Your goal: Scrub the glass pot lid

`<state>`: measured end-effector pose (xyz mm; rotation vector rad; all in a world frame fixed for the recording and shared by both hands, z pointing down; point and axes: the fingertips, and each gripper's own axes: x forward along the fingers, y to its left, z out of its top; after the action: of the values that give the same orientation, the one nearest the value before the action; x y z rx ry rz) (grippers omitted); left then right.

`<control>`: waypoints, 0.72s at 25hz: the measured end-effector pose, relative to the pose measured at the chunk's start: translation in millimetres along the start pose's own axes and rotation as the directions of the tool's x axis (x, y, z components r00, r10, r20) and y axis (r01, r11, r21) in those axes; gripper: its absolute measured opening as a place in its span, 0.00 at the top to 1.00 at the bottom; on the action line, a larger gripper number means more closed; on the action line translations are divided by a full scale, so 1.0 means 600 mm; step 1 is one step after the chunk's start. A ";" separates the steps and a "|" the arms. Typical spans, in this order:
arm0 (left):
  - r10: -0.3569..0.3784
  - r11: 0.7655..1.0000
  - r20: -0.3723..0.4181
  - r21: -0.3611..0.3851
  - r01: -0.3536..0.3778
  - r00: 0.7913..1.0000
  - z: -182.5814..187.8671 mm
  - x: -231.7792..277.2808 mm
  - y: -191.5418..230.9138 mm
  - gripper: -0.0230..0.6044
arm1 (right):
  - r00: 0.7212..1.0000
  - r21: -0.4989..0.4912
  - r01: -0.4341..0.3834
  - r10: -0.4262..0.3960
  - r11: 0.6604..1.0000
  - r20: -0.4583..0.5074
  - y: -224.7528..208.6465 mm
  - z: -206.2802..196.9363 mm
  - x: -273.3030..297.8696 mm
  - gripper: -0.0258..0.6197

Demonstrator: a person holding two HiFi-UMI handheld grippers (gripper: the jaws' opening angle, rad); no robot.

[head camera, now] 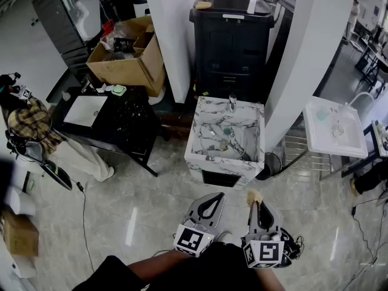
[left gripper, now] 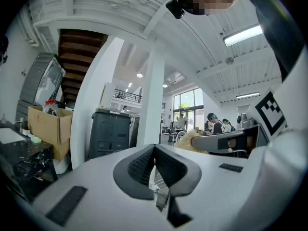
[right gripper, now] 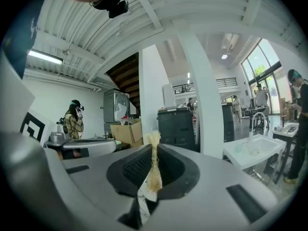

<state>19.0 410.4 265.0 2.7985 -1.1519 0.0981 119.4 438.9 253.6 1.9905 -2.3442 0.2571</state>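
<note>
Much floor [head camera: 163, 187], right gripper [head camera: 257, 205] to sink [head camera: 224, 163]

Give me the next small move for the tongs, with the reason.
Probably step forward and bring both tongs over the white marbled sink: what looks like the round glass pot lid lies in its basin, well ahead of them. The right tongs are shut on a tan fibrous scrubber; the left tongs are shut on nothing.

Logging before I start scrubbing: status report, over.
Left hand-held gripper shut, empty. Right hand-held gripper shut on fibrous scrubber. Glass pot lid in marble sink ahead, untouched. Nothing seen blocking.
</note>
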 end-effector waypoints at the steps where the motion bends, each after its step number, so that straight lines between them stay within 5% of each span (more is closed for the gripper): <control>1: 0.000 1.000 0.007 -0.001 0.000 1.000 0.002 0.007 -0.002 0.94 | 1.000 -0.001 -0.007 0.007 1.000 0.007 -0.003 0.001 0.004 0.88; 11: 0.041 0.999 0.001 0.015 -0.041 0.999 -0.015 0.053 -0.024 0.94 | 0.996 0.079 -0.085 0.082 0.993 0.039 -0.058 -0.002 0.000 0.88; 18: 0.128 0.992 0.012 0.003 -0.128 0.992 -0.031 0.076 -0.042 0.94 | 0.991 0.013 -0.120 0.119 0.993 0.062 -0.104 -0.011 -0.013 0.88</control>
<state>69.1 398.8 286.1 2.7296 -1.3351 0.0950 181.7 437.7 264.6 1.8938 -2.5113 0.2246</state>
